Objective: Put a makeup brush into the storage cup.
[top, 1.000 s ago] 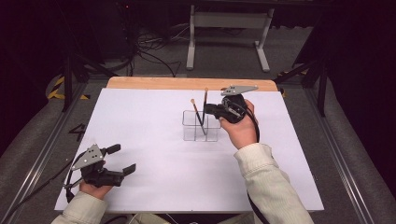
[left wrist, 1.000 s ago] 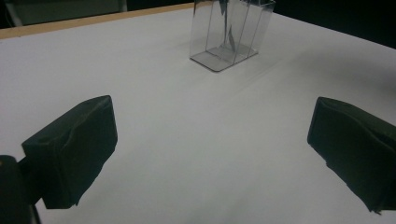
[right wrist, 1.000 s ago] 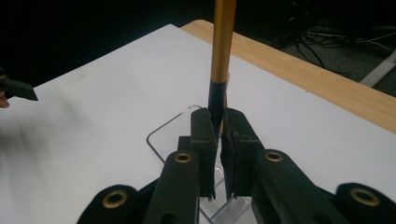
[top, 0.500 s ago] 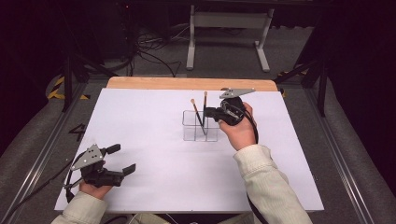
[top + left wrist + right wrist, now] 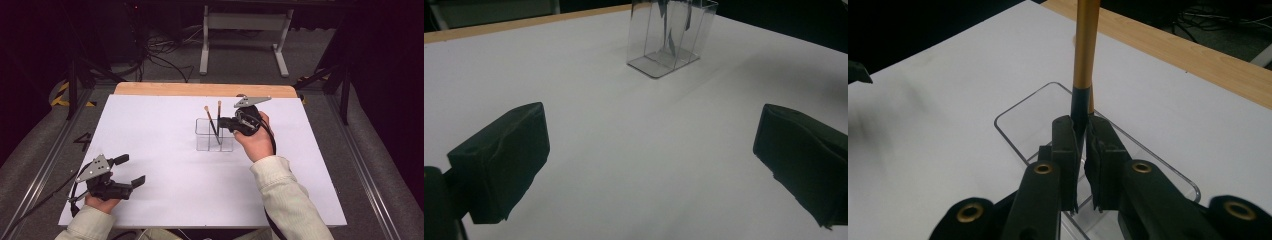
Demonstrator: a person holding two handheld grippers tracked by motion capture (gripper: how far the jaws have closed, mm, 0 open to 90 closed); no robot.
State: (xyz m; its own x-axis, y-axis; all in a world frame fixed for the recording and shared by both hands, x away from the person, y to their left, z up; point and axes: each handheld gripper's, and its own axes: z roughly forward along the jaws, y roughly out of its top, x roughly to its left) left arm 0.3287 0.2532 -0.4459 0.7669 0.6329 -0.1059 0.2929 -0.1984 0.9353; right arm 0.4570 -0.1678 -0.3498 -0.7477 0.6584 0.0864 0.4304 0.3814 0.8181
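High view: we see the white table (image 5: 165,150) bare across its middle and left, wooden edge (image 5: 200,89) at the far side. Our left gripper (image 5: 131,171) rests near the close left corner, jaws released wide, nothing between them, well apart from the clear holder (image 5: 214,135). That holder stands right of centre. Two brushes stand in it: one brush (image 5: 210,123) leans, and the orange-handled brush (image 5: 1083,60) stands upright over it, grasped low on its dark part by our right gripper (image 5: 1082,134), whose jaws have just eased slightly.
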